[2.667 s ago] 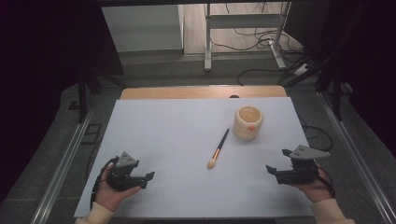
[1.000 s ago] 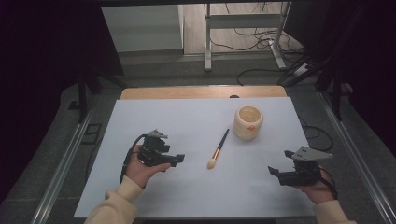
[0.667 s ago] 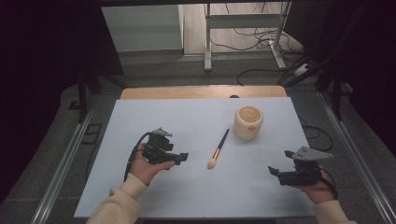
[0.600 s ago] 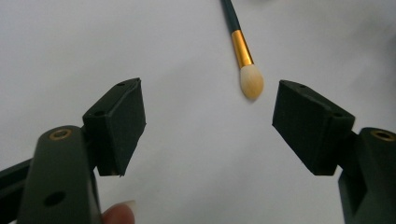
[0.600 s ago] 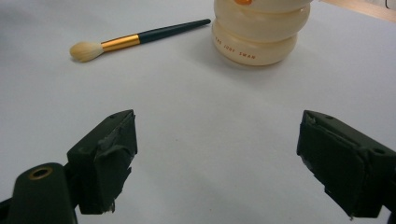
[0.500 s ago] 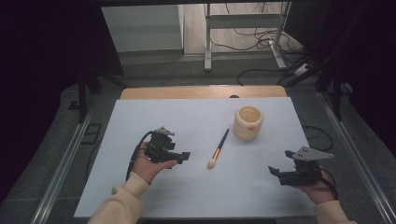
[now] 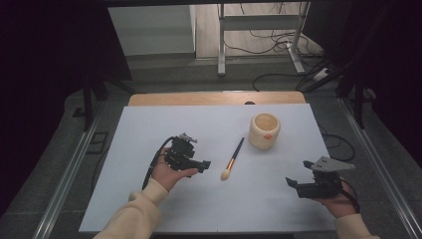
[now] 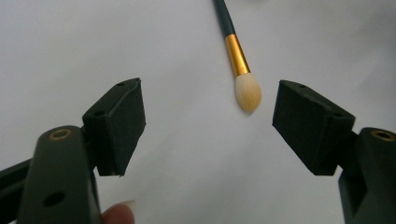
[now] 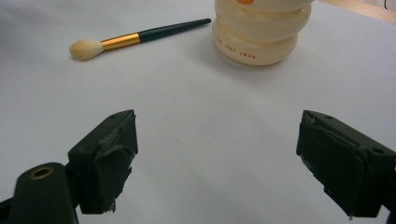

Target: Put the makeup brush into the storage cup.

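The left gripper [image 7: 203, 164] has travelled from the near left corner of the white table sheet [image 7: 149, 124] toward the middle, and it now sits just left of the makeup brush [image 7: 232, 159], its jaws spread wide and holding nothing. In the left gripper view the two black pads [image 8: 119, 123] frame bare sheet, with the brush's pale bristle tip [image 8: 247, 93] lying ahead of them and slightly toward the right jaw, the gold ferrule [image 8: 237, 56] and dark handle running away beyond it. The brush is not yet between the jaws; it lies flat on the sheet, untouched, bristle end nearest the person and handle pointing toward the cream ribbed cup [image 7: 264, 130], which stands upright just beyond and to the right of it. That advance reads as the start of a reach for the brush, probably to lift it and stand it in the cup, so the work looks barely begun. The right gripper [image 7: 292, 184] has hardly shifted over the same stretch: it hovers low at the near right of the sheet, jaws likewise wide apart and empty, well apart from both the brush and the cup, which its own view shows farther off. A short further push forward should bring the ferrule or handle between the left jaws.
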A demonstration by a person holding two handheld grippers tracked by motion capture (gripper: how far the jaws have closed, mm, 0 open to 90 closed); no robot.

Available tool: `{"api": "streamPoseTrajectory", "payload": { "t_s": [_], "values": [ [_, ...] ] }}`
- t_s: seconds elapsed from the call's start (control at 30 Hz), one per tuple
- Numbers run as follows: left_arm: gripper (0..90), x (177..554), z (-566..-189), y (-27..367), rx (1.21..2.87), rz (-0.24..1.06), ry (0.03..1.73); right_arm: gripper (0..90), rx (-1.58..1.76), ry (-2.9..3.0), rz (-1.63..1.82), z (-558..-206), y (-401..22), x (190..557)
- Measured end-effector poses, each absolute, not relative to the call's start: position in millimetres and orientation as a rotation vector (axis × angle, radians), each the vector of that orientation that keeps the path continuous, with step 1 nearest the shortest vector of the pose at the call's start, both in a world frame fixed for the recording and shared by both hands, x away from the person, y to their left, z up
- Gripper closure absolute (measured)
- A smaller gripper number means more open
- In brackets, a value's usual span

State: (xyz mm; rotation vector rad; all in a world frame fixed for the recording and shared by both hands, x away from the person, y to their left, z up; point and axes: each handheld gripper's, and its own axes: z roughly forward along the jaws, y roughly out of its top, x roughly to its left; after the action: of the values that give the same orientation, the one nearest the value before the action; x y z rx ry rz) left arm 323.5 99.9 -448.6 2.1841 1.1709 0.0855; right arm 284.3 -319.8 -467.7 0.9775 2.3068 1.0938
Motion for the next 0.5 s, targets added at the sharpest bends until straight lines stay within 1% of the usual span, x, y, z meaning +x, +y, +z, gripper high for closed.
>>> {"api": "streamPoseTrajectory", "payload": {
  "t_s": [0.5],
  "values": [
    [26.2,331.6,-450.3,85.5,2.211,0.081,1.156,13.2,0.981,2.315,1.087,-468.7,-320.0,284.9]
  ]
}}
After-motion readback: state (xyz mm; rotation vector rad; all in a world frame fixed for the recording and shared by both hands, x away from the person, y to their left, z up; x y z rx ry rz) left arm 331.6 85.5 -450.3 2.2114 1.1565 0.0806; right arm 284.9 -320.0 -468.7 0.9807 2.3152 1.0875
